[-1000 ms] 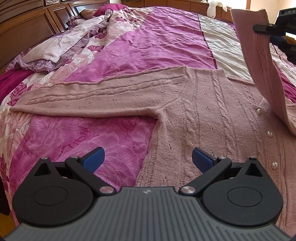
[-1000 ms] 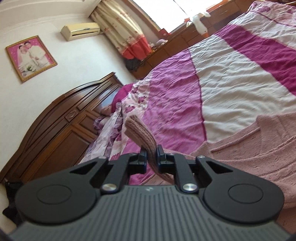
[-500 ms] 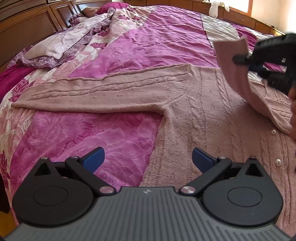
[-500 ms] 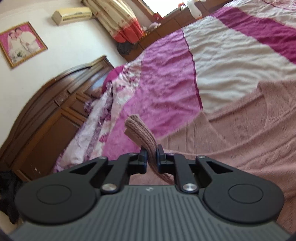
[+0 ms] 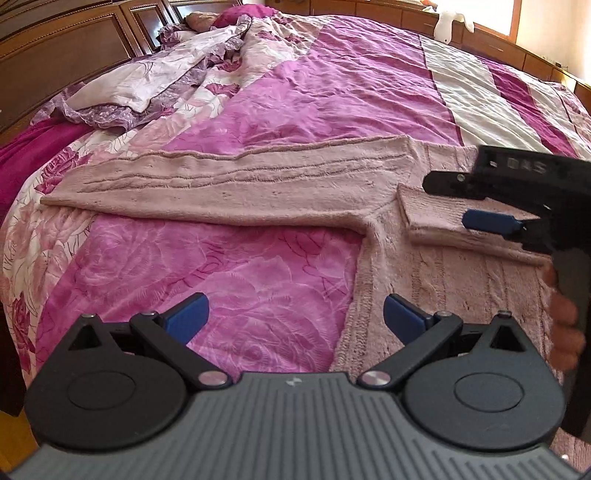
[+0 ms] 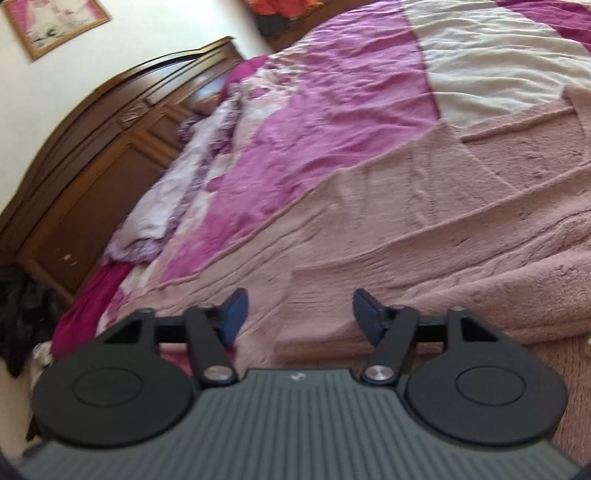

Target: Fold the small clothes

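Note:
A pink knit cardigan [image 5: 461, 280] lies flat on the bedspread [image 5: 258, 273]. One sleeve [image 5: 229, 184] stretches out to the left. The other sleeve [image 5: 432, 218] lies folded across the cardigan's body, cuff end toward the left. A hand [image 5: 565, 325] holds my right gripper [image 5: 461, 201] just over that cuff. Its jaws are opening, and in the right wrist view the right gripper [image 6: 300, 314] has the cuff [image 6: 325, 284] lying loose below the blue pads. My left gripper [image 5: 294, 314] hovers open over the cardigan's left side edge, holding nothing.
A crumpled floral quilt [image 5: 147, 85] lies by the wooden headboard [image 5: 74, 44]. A white plush toy [image 5: 447, 26] sits on the far ledge. A framed picture [image 6: 51, 26] hangs on the wall, and dark clothing [image 6: 22, 314] is heaped beside the bed.
My right gripper came down with the lifted sleeve, laid it across the cardigan's body and let go. The left gripper stayed open, shifting slightly.

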